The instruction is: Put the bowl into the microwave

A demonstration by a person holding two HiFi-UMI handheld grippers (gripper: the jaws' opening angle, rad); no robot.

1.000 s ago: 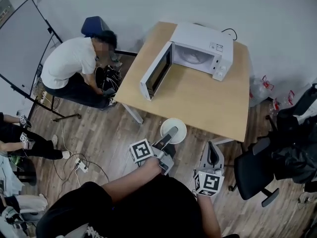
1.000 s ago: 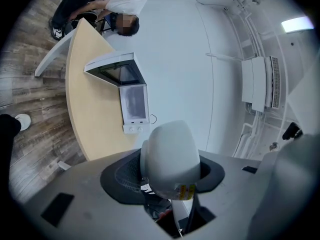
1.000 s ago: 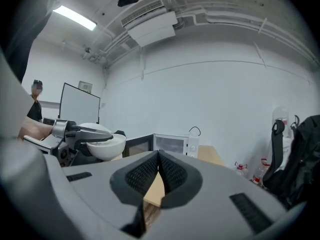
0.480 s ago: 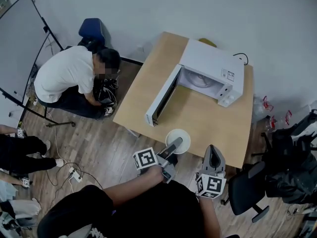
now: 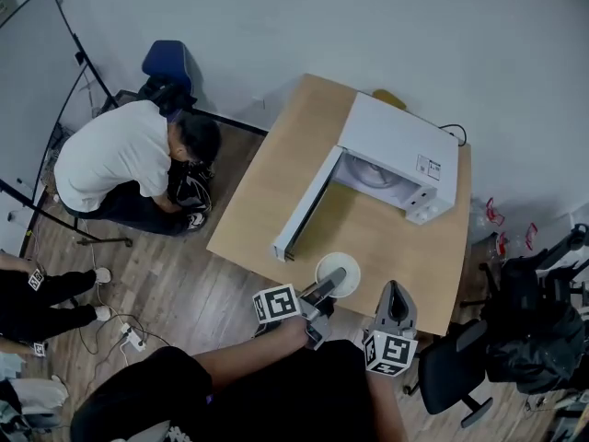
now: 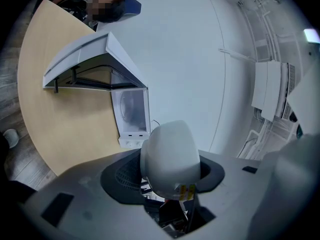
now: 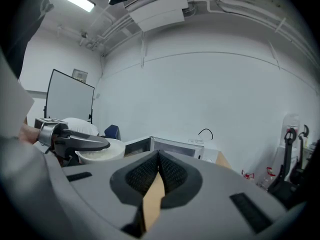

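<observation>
Between the jaws of the left gripper (image 5: 336, 276), the bowl (image 6: 170, 154) sits clamped.

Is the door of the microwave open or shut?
Open. The door stands swung far out from the microwave, and the inside shows in the head view.

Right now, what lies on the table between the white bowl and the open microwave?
Nothing: in the head view only bare tabletop separates the bowl from the microwave, whose door hangs open alongside.
</observation>
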